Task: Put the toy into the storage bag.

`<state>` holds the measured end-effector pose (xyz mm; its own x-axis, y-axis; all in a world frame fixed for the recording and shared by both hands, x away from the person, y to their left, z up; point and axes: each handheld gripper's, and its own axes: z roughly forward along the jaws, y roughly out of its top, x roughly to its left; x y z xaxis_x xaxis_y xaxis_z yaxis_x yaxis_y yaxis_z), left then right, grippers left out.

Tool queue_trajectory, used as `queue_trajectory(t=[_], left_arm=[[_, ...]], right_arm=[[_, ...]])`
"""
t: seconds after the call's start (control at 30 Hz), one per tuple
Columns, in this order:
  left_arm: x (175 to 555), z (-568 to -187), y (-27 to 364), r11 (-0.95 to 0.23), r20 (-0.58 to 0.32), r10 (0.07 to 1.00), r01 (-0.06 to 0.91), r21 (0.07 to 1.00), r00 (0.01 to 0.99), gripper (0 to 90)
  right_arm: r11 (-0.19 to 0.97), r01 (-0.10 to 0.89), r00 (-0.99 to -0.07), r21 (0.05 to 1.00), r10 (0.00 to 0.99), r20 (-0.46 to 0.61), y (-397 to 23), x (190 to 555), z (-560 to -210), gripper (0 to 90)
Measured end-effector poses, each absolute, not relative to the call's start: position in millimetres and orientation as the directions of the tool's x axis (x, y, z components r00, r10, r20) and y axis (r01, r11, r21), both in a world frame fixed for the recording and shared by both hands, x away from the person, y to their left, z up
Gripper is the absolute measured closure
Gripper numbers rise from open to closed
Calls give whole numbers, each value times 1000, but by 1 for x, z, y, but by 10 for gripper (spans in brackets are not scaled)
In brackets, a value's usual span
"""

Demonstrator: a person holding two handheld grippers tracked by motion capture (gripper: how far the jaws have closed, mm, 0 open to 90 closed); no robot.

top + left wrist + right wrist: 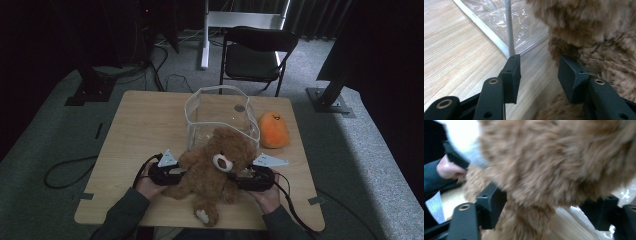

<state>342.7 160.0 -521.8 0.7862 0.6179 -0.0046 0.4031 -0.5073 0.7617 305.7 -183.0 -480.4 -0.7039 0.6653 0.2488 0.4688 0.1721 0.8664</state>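
High view: teddy bear (215,167) soft, light, squashy; flanked by left gripper (176,171) and right gripper (239,176), both parted, unclenched. Best grip: torso.

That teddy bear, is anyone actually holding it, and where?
The right gripper straddles the teddy bear at a limb, grip unclear; the left gripper stands open beside it.
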Motion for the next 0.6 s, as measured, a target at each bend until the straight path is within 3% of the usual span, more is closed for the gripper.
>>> queue_trajectory(t=[0.23, 0.6], left_arm=[[342, -522, 159, -524, 9, 614, 400, 752, 789, 540], [343, -523, 158, -533, 20, 609, 390, 751, 793, 543]], right_arm=[[135, 417, -757, 899, 599, 261, -168, 312, -478, 195], [109, 426, -734, 898, 622, 273, -152, 329, -484, 151]])
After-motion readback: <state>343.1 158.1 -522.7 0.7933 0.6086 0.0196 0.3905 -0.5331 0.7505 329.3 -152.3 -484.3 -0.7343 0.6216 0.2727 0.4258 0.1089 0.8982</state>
